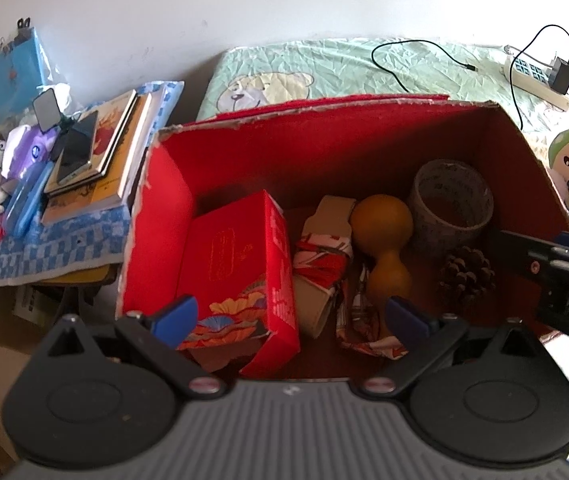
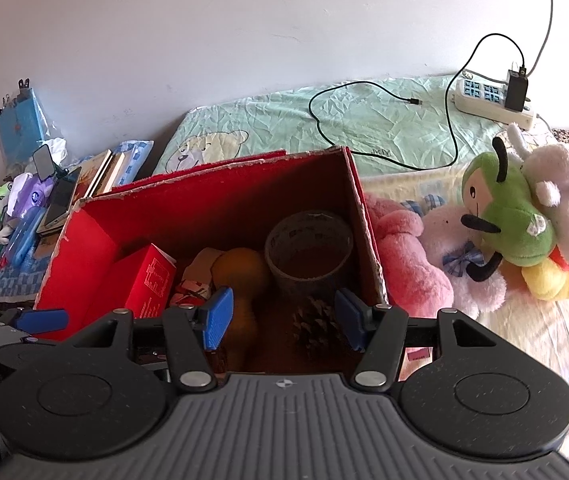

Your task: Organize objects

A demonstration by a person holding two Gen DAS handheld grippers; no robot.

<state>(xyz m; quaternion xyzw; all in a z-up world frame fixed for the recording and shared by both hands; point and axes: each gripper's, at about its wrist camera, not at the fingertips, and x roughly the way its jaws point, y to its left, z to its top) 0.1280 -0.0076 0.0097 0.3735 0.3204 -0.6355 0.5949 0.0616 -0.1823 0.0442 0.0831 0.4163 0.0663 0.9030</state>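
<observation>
A big red cardboard box [image 1: 324, 136] [image 2: 96, 232] stands open on the bed. Inside it lie a small red gift box [image 1: 240, 268] [image 2: 152, 284], a folded patterned cloth [image 1: 324, 256], an orange gourd [image 1: 382, 236] [image 2: 240, 272], a tape roll [image 1: 450, 200] [image 2: 308, 248] and a pine cone [image 1: 466, 272] [image 2: 316, 324]. My left gripper [image 1: 290, 316] hovers open over the box's near edge, with nothing between its blue pads. My right gripper [image 2: 282, 318] is open too, above the pine cone, holding nothing.
Left of the box, a blue checked cloth [image 1: 44, 244] carries books [image 1: 108, 152], a phone [image 1: 78, 148] and small toys. Plush toys [image 2: 516, 216] lie on the bed to the right. A power strip [image 2: 492, 100] with a charger and black cable [image 2: 364, 88] rests behind on the green sheet.
</observation>
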